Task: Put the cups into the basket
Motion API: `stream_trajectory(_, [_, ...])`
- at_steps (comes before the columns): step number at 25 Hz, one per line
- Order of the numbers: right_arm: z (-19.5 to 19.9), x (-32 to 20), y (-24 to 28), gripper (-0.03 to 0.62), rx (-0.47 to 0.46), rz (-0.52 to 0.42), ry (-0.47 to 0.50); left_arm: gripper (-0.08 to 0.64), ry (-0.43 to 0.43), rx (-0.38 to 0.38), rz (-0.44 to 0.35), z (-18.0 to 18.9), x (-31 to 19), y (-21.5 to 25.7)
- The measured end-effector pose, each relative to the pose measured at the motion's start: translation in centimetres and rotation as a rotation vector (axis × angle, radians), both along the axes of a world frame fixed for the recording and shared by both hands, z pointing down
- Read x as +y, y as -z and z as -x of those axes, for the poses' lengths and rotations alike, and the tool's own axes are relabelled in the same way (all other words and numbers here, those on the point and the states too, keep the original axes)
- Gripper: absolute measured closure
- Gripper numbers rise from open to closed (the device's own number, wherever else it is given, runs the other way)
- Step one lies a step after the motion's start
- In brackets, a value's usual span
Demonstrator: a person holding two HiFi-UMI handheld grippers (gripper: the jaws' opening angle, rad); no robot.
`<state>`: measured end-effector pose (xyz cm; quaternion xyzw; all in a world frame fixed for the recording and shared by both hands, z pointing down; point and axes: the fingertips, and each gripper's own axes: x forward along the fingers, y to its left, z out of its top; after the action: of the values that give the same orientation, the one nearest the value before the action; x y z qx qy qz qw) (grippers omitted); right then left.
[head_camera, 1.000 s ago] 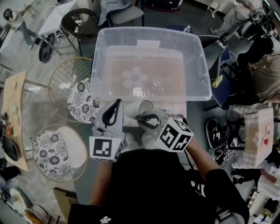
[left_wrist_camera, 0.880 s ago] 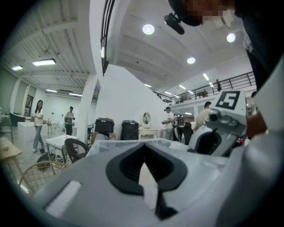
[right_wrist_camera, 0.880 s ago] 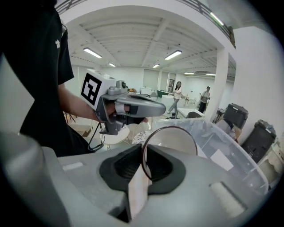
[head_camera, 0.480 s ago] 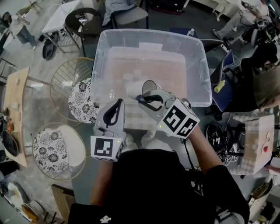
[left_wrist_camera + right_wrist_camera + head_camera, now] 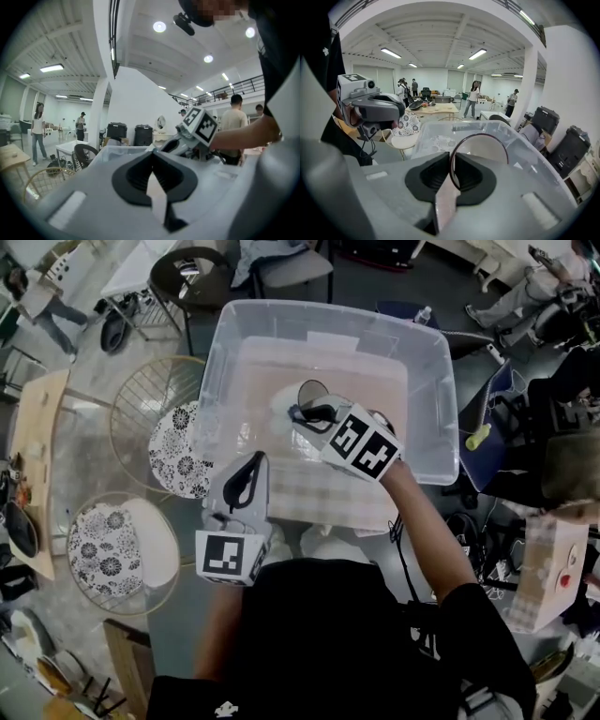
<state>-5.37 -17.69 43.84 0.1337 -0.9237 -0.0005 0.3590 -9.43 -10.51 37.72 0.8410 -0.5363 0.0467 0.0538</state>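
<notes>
The right claw (image 5: pixel 451 172) is clamped on the rim of a cup (image 5: pixel 485 149) — jaws nearly together, the thin wall pinched between them — and holds it above the inside of the basket (image 5: pixel 439 418). The step in hand looks like the drop: the next move calls for lowering a little and parting the jaws, so the cup lands inside, away from the walls. The left claw (image 5: pixel 251 465) hangs over the worktop (image 5: pixel 319 498) just outside the basket — jaws together, nothing in them.
</notes>
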Motion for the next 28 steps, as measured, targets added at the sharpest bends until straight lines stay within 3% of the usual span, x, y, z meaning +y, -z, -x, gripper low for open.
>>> stream_trajectory(7, [0.4,-3.4,-4.7,0.554,0.089,0.051,0.018,0.555,0.012,-0.056,0.016,-0.8,-0.6,-0.3])
stream_trajectory(17, [0.1,-4.8,-13.5,0.554,0.272,0.14,0.079,0.555,0.104,-0.045,0.064,0.2,-1.1,-0.7])
stream_trajectory(21, [0.6,-5.2,-16.3,0.554,0.331,0.121,0.131,0.555,0.107,-0.06,0.047,0.7,-1.1,-1.4])
stream_trajectory(28, [0.8,-4.5,-21.2,0.554,0.449,0.108,0.245,0.555,0.174,-0.023,0.115,0.7,-1.4,-1.7])
